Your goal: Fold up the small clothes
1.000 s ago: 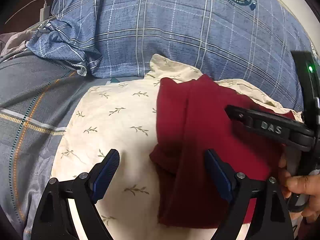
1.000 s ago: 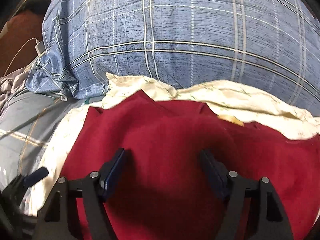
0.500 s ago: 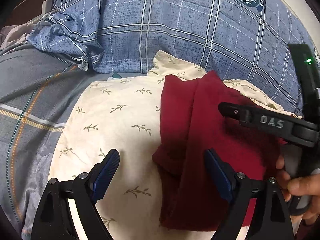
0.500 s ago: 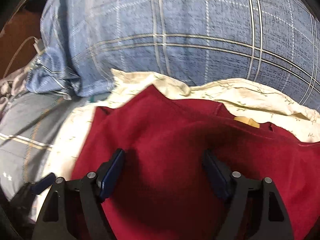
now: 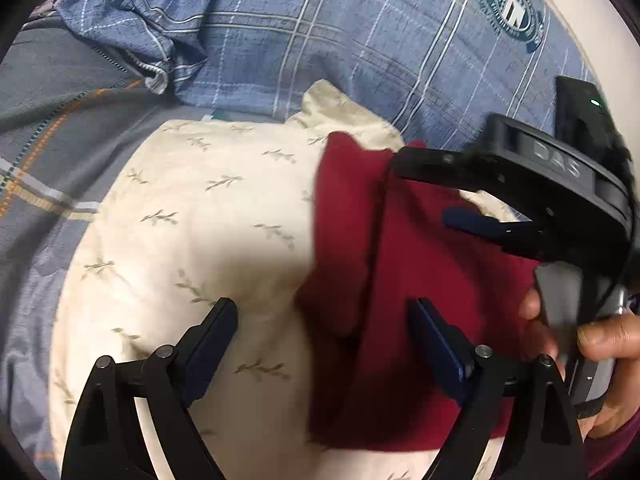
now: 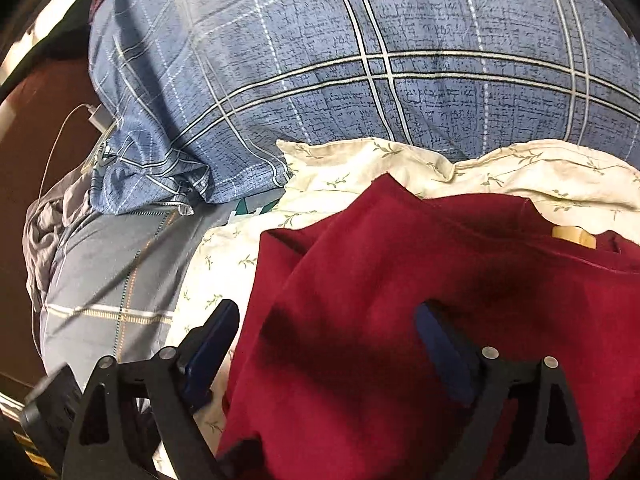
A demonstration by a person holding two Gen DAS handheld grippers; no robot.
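A bed fills both views. The biggest thing on it is a blue checked pillow (image 6: 360,60) at the far side, with a round green badge (image 5: 512,4) near its far right corner. Under it lies a grey sheet (image 5: 52,120) with orange and white stripes. A white charger cable (image 6: 56,140) hangs by the bed's left edge.

On the sheet lies a cream cloth (image 5: 192,216) with little green twigs on it. It touches the pillow at its far edge.

On the right part of the cream cloth lies the dark red garment (image 6: 380,300). It is partly folded, with a long crease running from near to far. A small tan tag (image 6: 574,236) shows at its far right edge.

The left gripper (image 5: 324,332) hangs over the red garment's left edge. Its jaws stand wide apart and grab nothing. One finger is above the cream cloth, the other above the red cloth.

The right gripper (image 6: 326,332) is above the red garment, and its jaws are opening. The red cloth lies loose between them and they do not pinch it. A hand (image 5: 600,344) holds this gripper at the right.
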